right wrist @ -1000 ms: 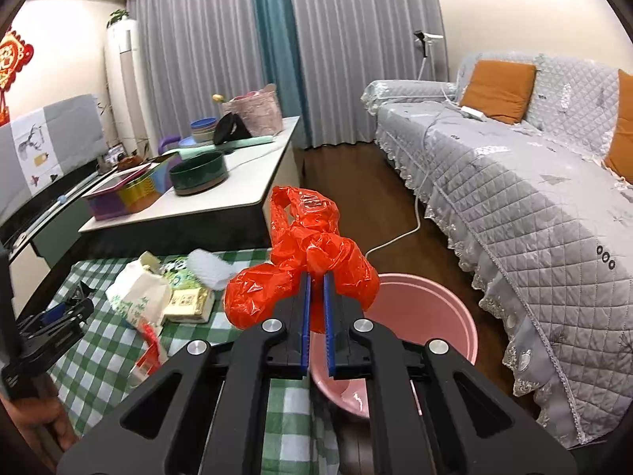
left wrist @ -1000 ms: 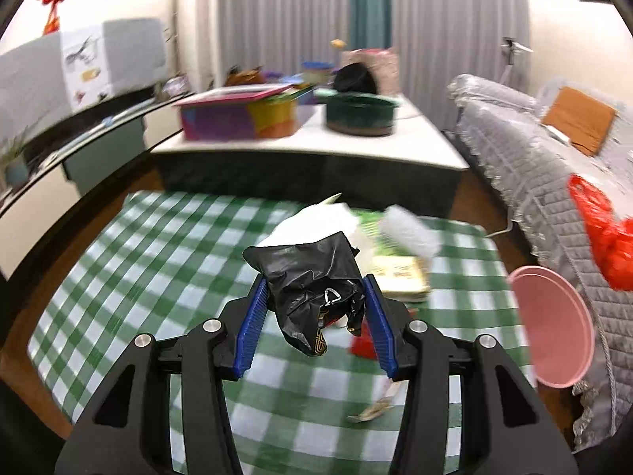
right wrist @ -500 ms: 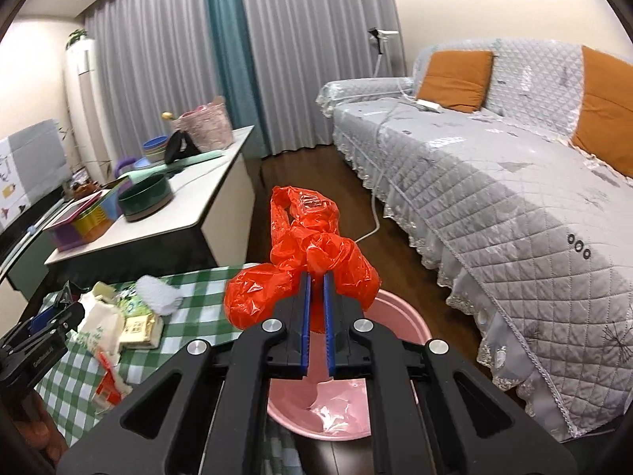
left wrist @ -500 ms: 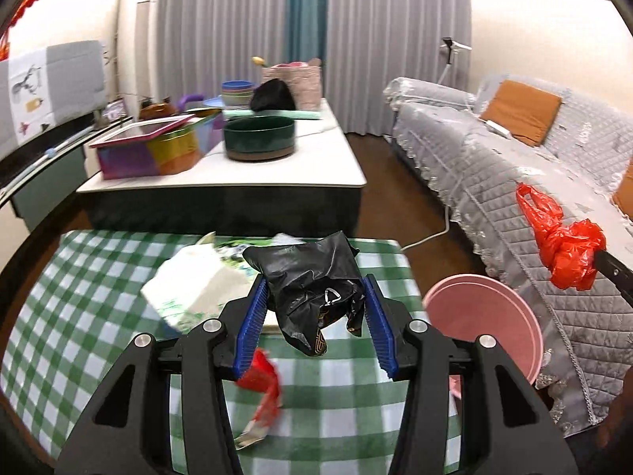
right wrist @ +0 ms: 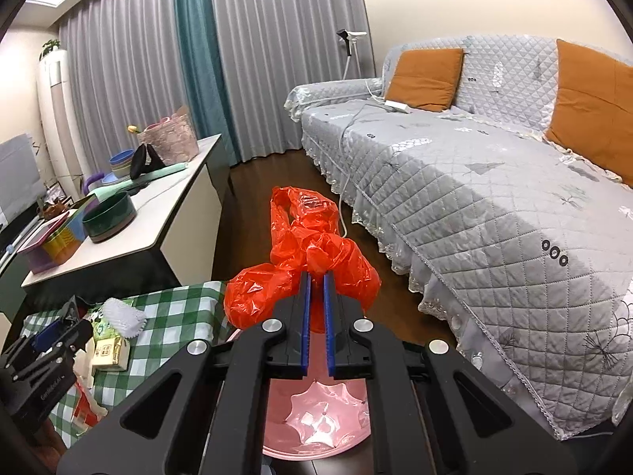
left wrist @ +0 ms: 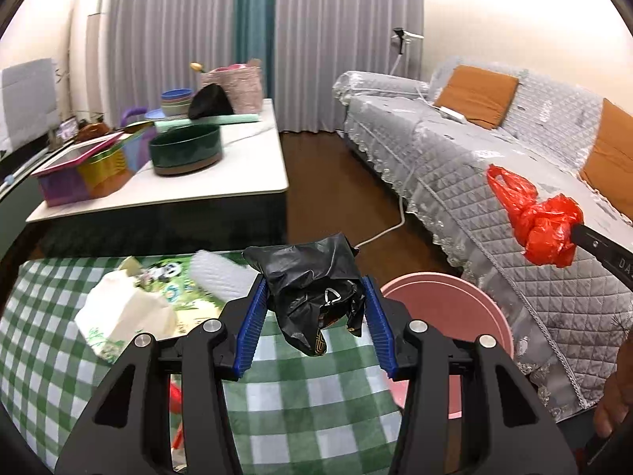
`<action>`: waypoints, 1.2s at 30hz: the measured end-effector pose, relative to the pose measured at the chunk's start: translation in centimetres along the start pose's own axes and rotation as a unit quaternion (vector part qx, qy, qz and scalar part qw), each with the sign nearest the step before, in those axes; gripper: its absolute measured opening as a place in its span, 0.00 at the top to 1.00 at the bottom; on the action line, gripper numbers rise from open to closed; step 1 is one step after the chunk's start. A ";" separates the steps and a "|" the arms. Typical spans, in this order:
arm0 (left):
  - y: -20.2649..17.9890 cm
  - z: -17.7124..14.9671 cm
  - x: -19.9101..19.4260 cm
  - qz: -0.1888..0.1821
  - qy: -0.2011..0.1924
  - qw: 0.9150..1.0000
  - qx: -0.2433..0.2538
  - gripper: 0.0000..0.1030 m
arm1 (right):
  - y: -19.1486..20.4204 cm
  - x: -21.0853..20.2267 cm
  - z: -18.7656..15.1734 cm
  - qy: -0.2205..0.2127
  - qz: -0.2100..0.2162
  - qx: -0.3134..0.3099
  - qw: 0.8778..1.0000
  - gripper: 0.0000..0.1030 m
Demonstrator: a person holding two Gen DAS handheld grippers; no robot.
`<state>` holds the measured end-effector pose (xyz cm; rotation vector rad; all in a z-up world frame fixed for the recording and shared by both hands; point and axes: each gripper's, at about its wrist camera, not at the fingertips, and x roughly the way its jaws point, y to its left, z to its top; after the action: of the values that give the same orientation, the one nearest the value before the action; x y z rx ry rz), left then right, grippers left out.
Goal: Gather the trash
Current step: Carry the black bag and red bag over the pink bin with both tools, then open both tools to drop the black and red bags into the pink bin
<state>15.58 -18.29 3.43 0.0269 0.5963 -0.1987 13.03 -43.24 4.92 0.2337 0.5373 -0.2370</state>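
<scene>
Red bag (right wrist: 300, 261) pinched in closed right gripper (right wrist: 314, 277), above pink bin (right wrist: 316, 427). Black bag (left wrist: 312, 293) clamped in half-open left gripper (left wrist: 314, 301), beside bin over checked table (left wrist: 296, 415). Both best centred over bin before release.

A checked tablecloth (left wrist: 308, 399) carries a tissue pack (left wrist: 126, 316) and wrappers (left wrist: 174, 281).

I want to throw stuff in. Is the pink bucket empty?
Looks empty: the right wrist view shows the pink bucket's bare shiny bottom, though the claw hides part.

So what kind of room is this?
Most likely a living room in a home: a long quilted sofa with orange cushions, floor-length curtains, and a low table.
</scene>
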 end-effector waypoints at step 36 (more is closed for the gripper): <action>-6.6 0.7 7.4 -0.094 0.046 0.993 0.056 0.54 | -1.1 3.9 -1.3 0.069 -0.034 0.006 0.997 0.93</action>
<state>20.64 -26.14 0.08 0.0890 0.6788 -0.4162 15.30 -44.55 1.57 0.2453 0.6821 -0.2922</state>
